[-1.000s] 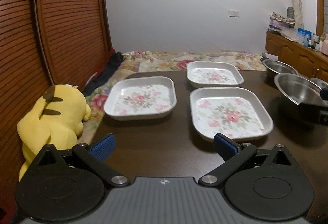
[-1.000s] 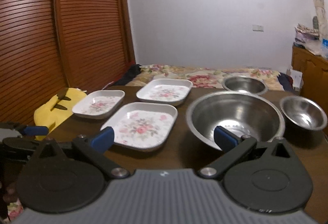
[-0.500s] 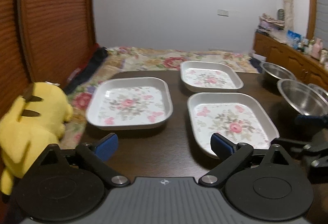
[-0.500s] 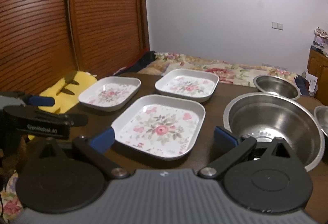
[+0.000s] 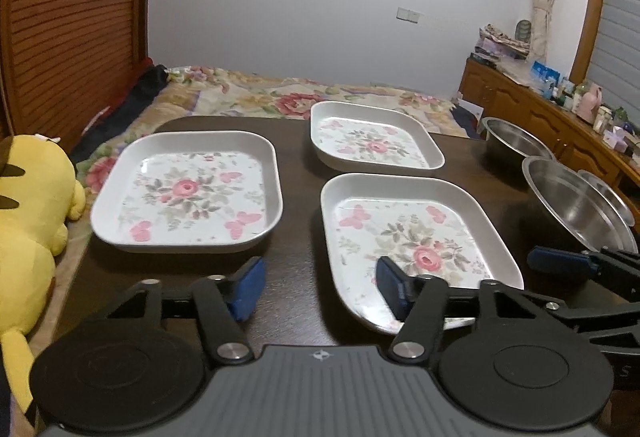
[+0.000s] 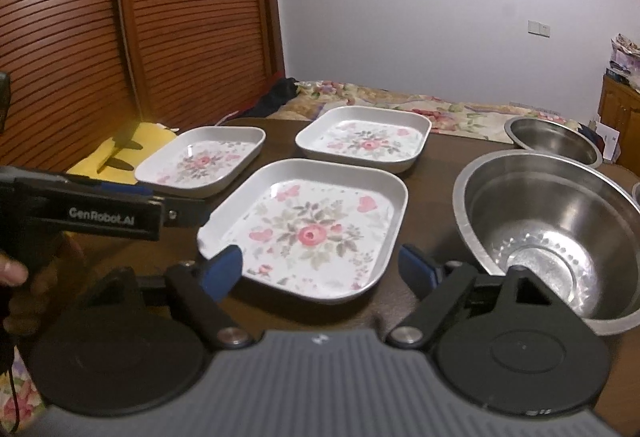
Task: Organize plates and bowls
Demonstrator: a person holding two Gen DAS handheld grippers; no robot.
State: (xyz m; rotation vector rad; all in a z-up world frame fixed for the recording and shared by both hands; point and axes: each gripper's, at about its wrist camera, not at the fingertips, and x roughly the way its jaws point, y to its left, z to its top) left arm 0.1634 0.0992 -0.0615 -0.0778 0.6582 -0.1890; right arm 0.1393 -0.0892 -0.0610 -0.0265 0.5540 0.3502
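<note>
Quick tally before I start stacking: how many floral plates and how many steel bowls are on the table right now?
Floral plates: 3 — left, far, near
Steel bowls: 3 — large, far, small at the right edge
Total: 6

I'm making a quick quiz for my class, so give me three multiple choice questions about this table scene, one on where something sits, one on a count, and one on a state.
1. What lies off the table's left edge?
A. a yellow plush toy
B. a kettle
C. a stack of cups

2. How many floral square plates are on the table?
A. two
B. three
C. five

3. How do the plates lie?
A. stacked
B. upside down
C. apart, face up

Answers:
1 A, the yellow plush toy lies beside the table.
2 B, the near plate, left plate and far plate.
3 C, none overlap and their patterns show.
</note>
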